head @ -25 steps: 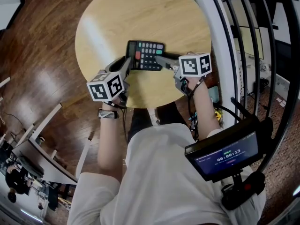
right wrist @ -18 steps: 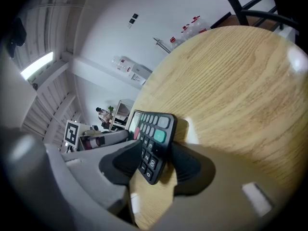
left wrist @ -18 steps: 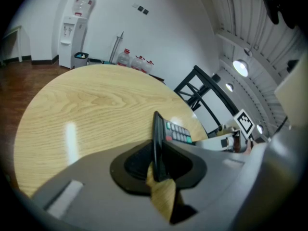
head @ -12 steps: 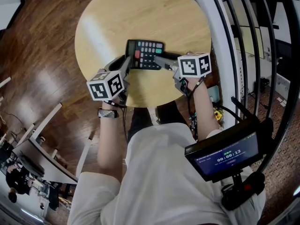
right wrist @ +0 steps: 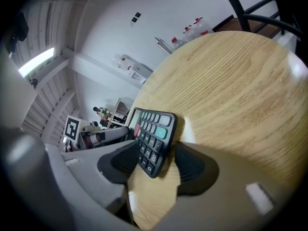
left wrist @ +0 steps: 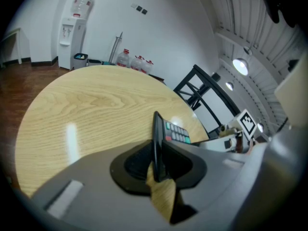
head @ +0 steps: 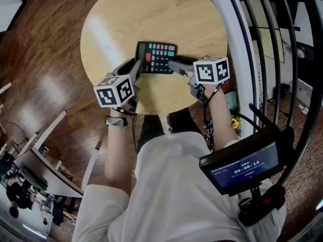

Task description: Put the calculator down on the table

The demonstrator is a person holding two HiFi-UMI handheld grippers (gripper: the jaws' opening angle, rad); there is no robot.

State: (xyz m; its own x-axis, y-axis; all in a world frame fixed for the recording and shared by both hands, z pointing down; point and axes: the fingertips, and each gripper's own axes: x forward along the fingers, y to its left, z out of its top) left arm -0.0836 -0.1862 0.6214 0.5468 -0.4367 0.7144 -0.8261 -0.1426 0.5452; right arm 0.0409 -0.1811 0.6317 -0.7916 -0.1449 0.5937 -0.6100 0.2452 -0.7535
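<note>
A black calculator [head: 156, 58] with grey, red and teal keys sits low over the near part of the round wooden table [head: 126, 19]. My left gripper [head: 137, 67] is shut on its left edge. In the left gripper view the calculator [left wrist: 157, 138] shows edge-on, with both pads of the left gripper [left wrist: 159, 166] pressed on it. My right gripper [head: 175, 64] is at its right side with the jaws opening. In the right gripper view the calculator [right wrist: 154, 134] lies between the right gripper's [right wrist: 161, 166] pads, and a gap shows at the right pad. Whether it rests on the wood, I cannot tell.
A white curved beam and black railing [head: 262, 44] run close along the table's right side. Dark wooden floor [head: 45, 59] surrounds the table. A small screen [head: 246, 166] hangs at the person's chest. A water dispenser [left wrist: 77, 28] stands by the far wall.
The right gripper's jaws have spread apart and come off the calculator's right side. The left gripper and the calculator have stayed where they were.
</note>
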